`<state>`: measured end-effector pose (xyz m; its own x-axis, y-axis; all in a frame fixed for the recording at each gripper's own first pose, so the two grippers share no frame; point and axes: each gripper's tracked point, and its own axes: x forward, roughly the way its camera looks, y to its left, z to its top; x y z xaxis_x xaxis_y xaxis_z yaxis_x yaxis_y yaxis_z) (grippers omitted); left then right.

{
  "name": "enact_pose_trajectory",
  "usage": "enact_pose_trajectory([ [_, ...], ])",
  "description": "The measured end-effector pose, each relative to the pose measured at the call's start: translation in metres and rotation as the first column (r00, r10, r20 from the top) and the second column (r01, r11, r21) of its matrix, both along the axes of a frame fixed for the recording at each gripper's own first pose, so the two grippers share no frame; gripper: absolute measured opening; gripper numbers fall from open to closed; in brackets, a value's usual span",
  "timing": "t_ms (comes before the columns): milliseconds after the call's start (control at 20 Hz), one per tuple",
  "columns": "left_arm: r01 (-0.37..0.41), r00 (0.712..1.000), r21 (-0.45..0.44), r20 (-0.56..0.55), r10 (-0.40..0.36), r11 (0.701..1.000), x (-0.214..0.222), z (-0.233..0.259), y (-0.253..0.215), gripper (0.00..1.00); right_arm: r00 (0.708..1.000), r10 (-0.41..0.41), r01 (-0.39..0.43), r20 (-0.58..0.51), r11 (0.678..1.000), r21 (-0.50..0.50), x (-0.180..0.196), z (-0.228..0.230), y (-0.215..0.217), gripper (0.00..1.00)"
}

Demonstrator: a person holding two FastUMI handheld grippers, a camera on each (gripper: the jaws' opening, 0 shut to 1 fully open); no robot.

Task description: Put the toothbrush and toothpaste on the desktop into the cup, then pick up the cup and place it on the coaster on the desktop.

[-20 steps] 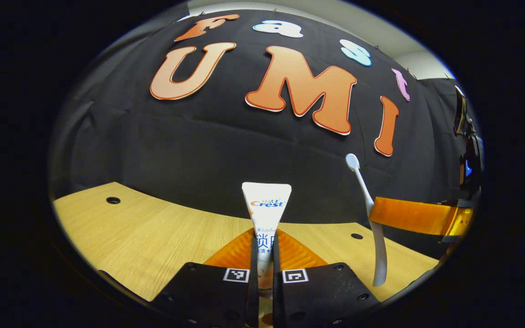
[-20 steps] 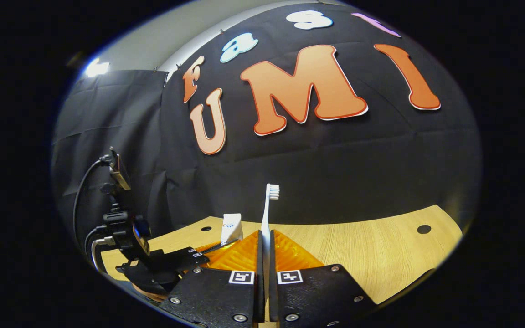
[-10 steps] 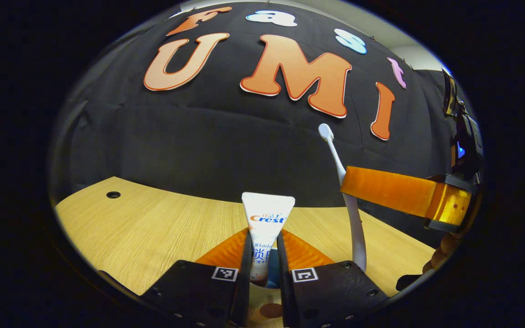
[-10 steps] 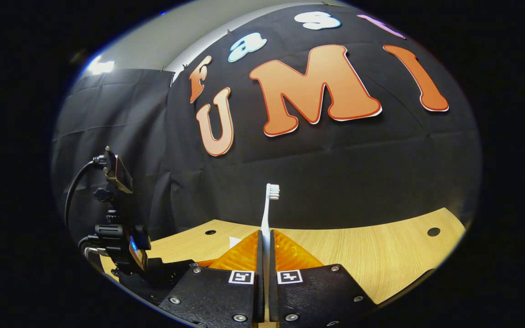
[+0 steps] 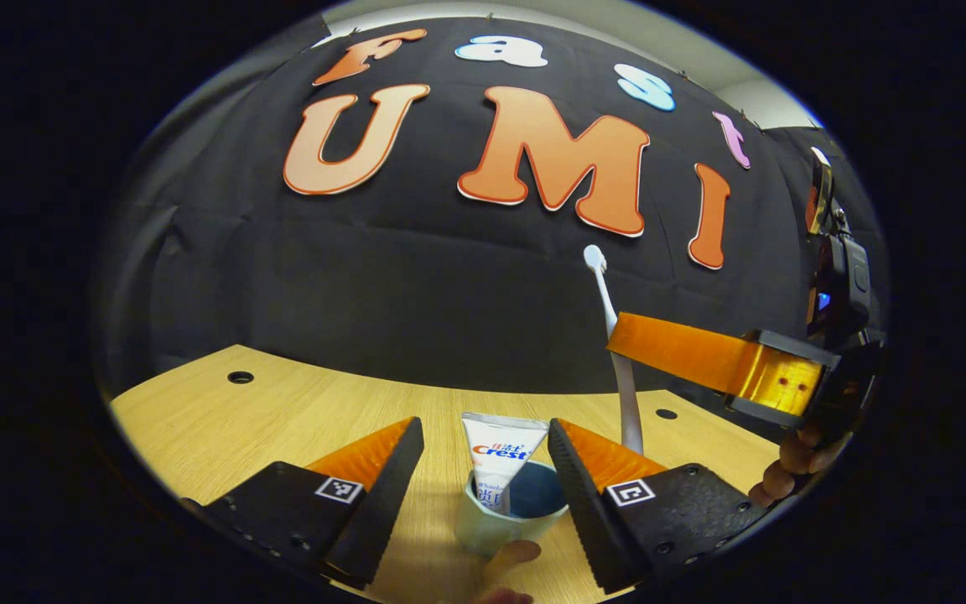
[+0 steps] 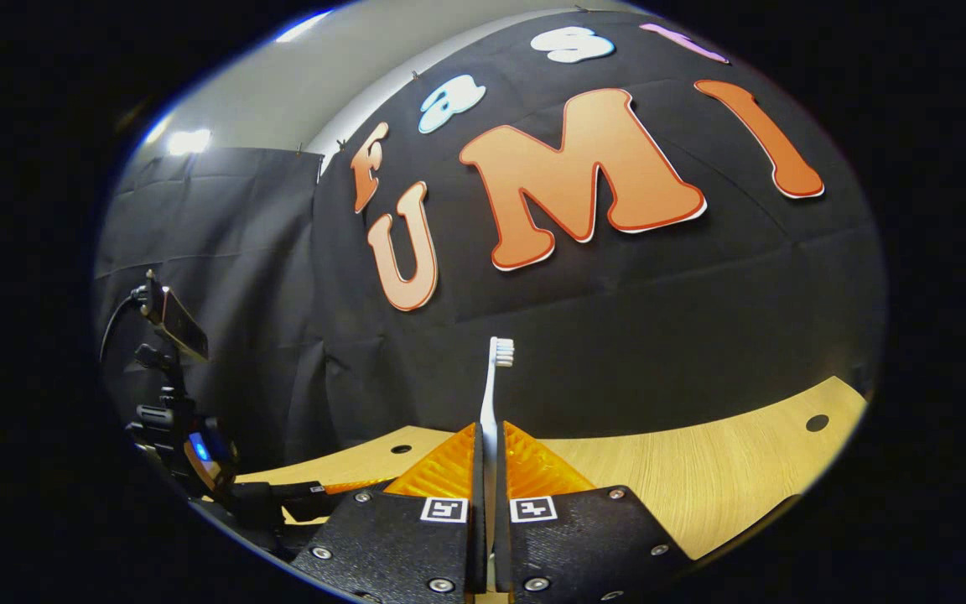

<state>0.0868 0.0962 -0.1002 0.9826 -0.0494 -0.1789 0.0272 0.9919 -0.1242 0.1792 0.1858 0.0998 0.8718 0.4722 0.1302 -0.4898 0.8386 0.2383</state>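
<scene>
I am working through the first step of the task, loading the cup (image 5: 510, 516). The toothpaste tube (image 5: 501, 470) is standing in the cup with its crimped end up and leaning against the rim, so I judge that half of the loading is done. My left gripper (image 5: 483, 474) is spread wide, its two fingers flanking the cup on either side, apart from both the cup and the tube, and gripping nothing. My right gripper (image 6: 488, 470) is clamped on the toothbrush (image 6: 491, 403), both fingers pressing the handle, with the bristle head pointing up. In the left gripper view the toothbrush handle is hanging just behind and to the right of the cup, its lower end hidden behind my left gripper's right finger, so I cannot tell whether it is over the mouth of the cup. The next move calls for me to centre the handle's lower end over the opening beside the tube, lower it in, and then release. The coaster is partly visible (image 5: 510, 555) in front of the cup.
</scene>
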Motion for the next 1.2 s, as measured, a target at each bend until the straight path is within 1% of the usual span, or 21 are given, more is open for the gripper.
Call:
enact_pose_trajectory([
  [150,-0.036,0.998,0.009,0.047,0.036,0.999,-0.013,0.018,0.013,0.93,1.000,0.003,-0.003,0.025,1.000,0.016,0.004,0.001,0.008,0.04],
  [200,-0.048,0.997,0.014,0.064,0.047,0.999,-0.020,0.024,0.019,0.96,1.000,0.000,0.000,0.028,1.000,0.018,0.007,0.000,0.009,0.04],
  [350,-0.088,0.991,0.034,0.105,0.084,0.996,-0.030,0.040,0.034,0.98,0.999,-0.002,0.001,0.043,1.000,0.030,0.013,-0.003,0.014,0.04],
  [450,-0.100,0.987,0.040,0.127,0.095,0.994,-0.037,0.047,0.039,0.98,0.999,-0.002,0.000,0.053,0.999,0.039,0.016,-0.005,0.018,0.05],
  [550,-0.107,0.984,0.039,0.145,0.101,0.993,-0.044,0.052,0.044,0.98,0.998,0.000,-0.002,0.055,1.000,0.027,0.018,-0.013,0.024,0.04],
  [750,-0.109,0.969,0.036,0.226,0.099,0.993,-0.056,0.066,0.050,0.98,0.998,-0.014,0.016,0.062,0.999,-0.033,0.025,-0.033,0.032,0.04],
  [900,-0.109,0.954,0.041,0.284,0.093,0.993,-0.063,0.074,0.054,0.98,0.999,-0.016,0.017,0.044,0.999,-0.037,0.026,-0.045,0.034,0.04],
  [1050,-0.099,0.958,0.049,0.273,0.082,0.994,-0.067,0.068,0.051,0.98,0.999,-0.008,0.009,0.037,1.000,-0.022,0.020,-0.046,0.030,0.07],
  [1200,-0.112,0.972,0.082,0.214,0.092,0.990,-0.062,0.058,0.047,0.97,0.998,-0.024,0.025,0.053,0.999,-0.031,0.014,-0.037,0.018,0.08],
])
